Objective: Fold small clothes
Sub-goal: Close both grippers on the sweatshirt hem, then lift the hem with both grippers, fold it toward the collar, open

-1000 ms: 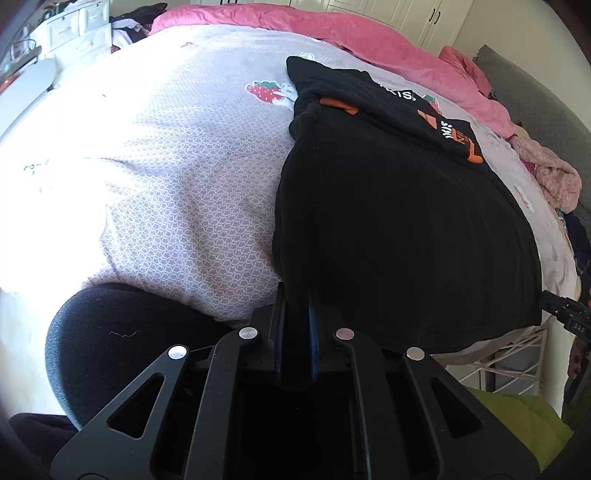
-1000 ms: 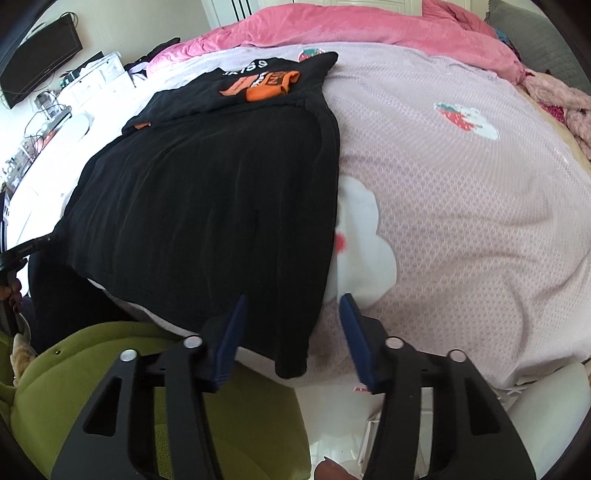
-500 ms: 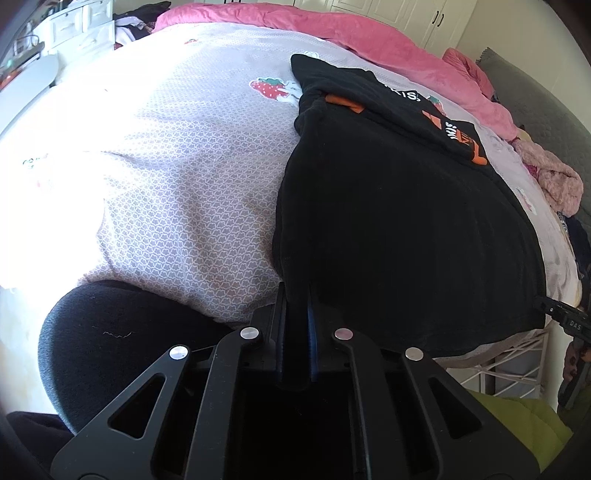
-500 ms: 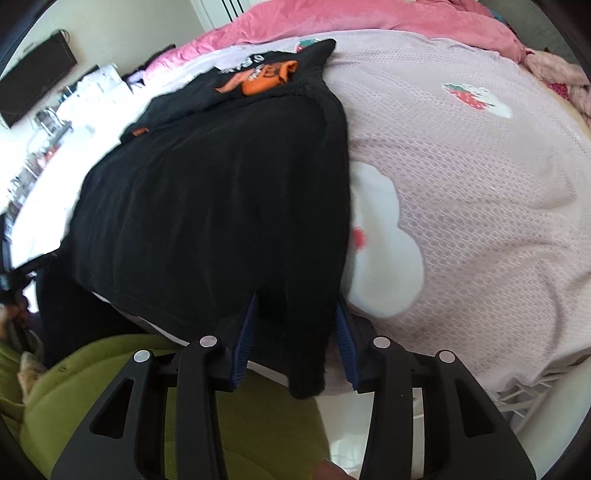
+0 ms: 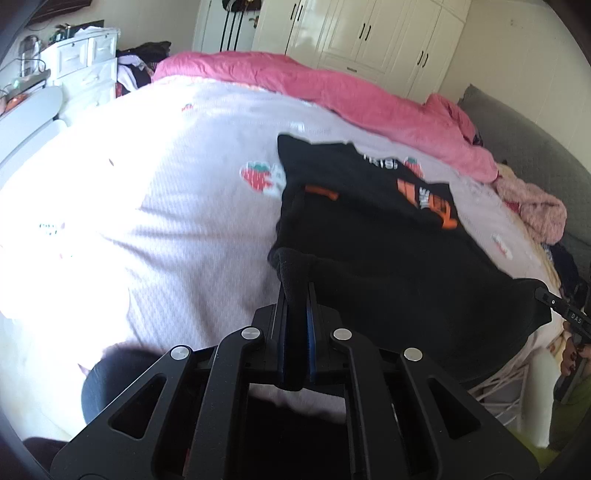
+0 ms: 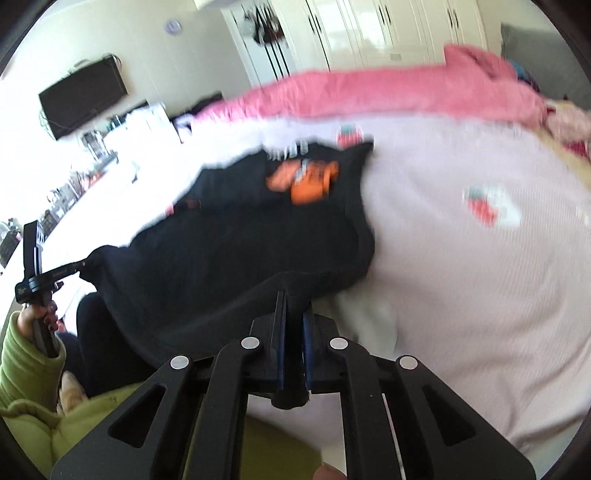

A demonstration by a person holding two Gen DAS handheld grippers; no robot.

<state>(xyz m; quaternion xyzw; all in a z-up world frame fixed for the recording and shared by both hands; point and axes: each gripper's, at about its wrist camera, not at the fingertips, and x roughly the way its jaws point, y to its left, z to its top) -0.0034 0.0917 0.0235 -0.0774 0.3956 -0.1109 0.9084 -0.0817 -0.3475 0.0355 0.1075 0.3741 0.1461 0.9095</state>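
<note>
A black T-shirt [image 5: 388,251] with orange print lies on the bed, its near hem lifted off the bedspread. My left gripper [image 5: 294,295] is shut on the shirt's near left hem corner. My right gripper [image 6: 293,302] is shut on the near right hem corner of the shirt [image 6: 258,240]. The hem hangs stretched between the two grippers. The right gripper [image 5: 554,302] shows at the right edge of the left wrist view, and the left gripper [image 6: 70,271] at the left of the right wrist view. The right wrist view is blurred.
The bed has a pale lilac strawberry-print bedspread [image 5: 166,206] and a pink duvet [image 5: 332,88] bunched along the far side. A pink garment [image 5: 535,210] lies at the right. White drawers [image 5: 77,59] stand left, wardrobes [image 5: 369,33] behind.
The right gripper has closed on the shirt's hem corner. Both grippers have risen and lifted the near hem off the bed's edge, toward the far side.
</note>
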